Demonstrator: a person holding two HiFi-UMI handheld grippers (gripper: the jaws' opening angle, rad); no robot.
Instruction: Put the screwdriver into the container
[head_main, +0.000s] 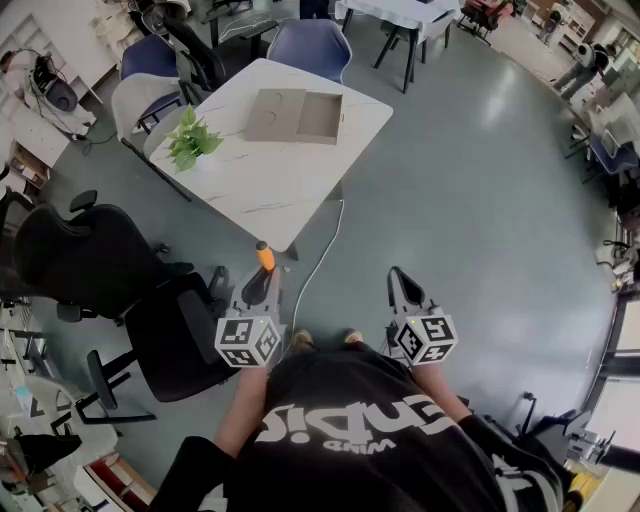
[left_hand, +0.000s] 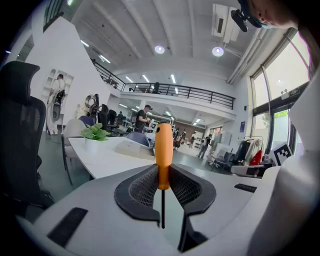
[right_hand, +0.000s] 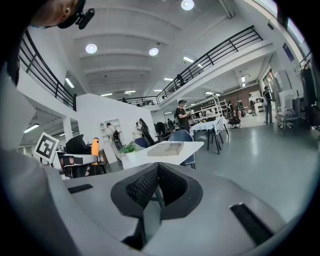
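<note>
Heads up: in your head view only the orange butt of the screwdriver (head_main: 264, 256) pokes out past your left gripper (head_main: 262, 278), and the shaft is hidden behind it. Both your hands are hidden too, tucked under that one and the right gripper (head_main: 398, 281). The container (head_main: 295, 116) is way too small to tell what's inside. In the left gripper view, I can't tell if the shaft's thin end is the real tip.
</note>
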